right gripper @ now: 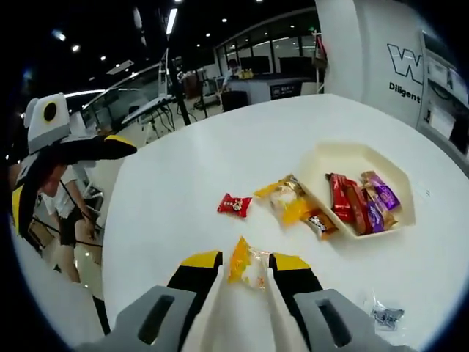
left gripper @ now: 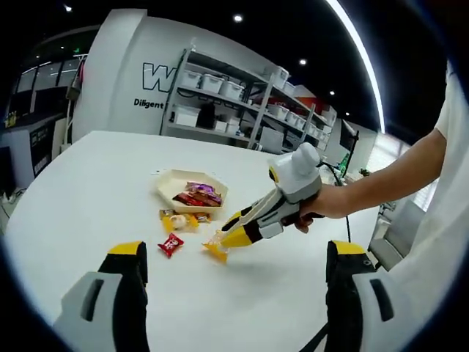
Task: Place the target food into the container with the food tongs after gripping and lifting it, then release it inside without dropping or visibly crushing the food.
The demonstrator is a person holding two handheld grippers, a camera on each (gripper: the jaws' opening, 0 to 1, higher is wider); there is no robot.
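Right gripper (right gripper: pixel 245 265): yellow-tipped jaws closed on the yellow snack packet (right gripper: pixel 248 265), one jaw on each side; seen also in the left gripper view (left gripper: pixel 222 244), held in a hand (left gripper: pixel 322 202), tips down just above the table.
Yellow snack packet: clamped between the right jaws near the middle of the white table (right gripper: pixel 220 154), clear of the tray, not inside it.
Left gripper (left gripper: pixel 234 271): jaws wide apart, holding nothing, over the near edge of the table.
Tray (right gripper: pixel 338 159): cream, angular, well in from the table edges; holds red, brown and purple wrapped bars (right gripper: pixel 359 202).
Loose sweets: small red packet (right gripper: pixel 234 204) alone on the table; yellow and orange packets (right gripper: pixel 287 201) touching the tray's outer wall.
Clear wrapper (right gripper: pixel 384 314): on the table near its edge, apart from the tray.
Background: shelves with white bins (left gripper: pixel 220 84).
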